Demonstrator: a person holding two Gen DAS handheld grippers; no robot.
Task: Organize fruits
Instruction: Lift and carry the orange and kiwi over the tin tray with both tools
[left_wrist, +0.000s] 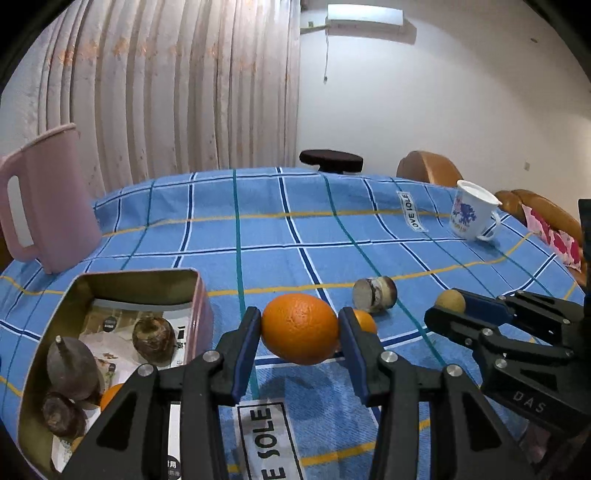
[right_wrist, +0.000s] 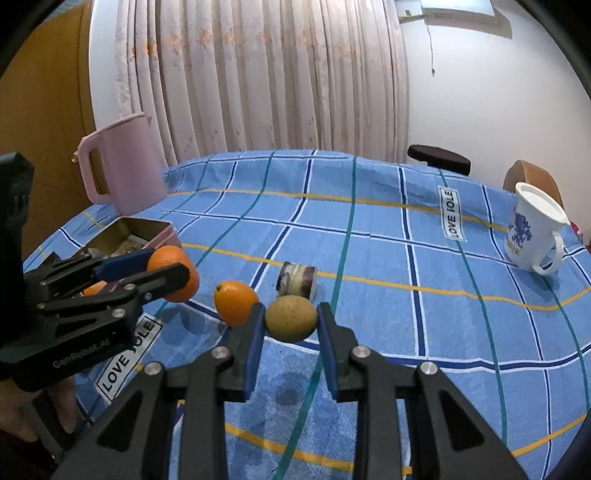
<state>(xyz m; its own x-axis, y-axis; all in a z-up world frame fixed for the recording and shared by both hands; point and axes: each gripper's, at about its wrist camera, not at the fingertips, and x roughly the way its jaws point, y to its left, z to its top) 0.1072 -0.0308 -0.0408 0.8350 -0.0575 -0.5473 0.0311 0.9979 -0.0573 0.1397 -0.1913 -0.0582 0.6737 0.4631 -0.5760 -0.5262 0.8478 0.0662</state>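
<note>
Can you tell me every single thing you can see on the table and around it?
large orange: one, orange, between the left gripper's pads
small orange: one, orange, lying on the cloth
yellow-brown fruit: one, between the right gripper's pads
cut brown piece: one, brown and pale, lying on the cloth
tin box: one, pink outside, gold inside, on the table's left
dark round fruits: three, brown, inside the box, with something orange partly hidden
jug: one, pink, behind the box
mug: one, white with blue print, far right
tablecloth: one, blue checked
curtain: pale, behind the table
left gripper: black, blue pads
right gripper: black, blue pads
</note>
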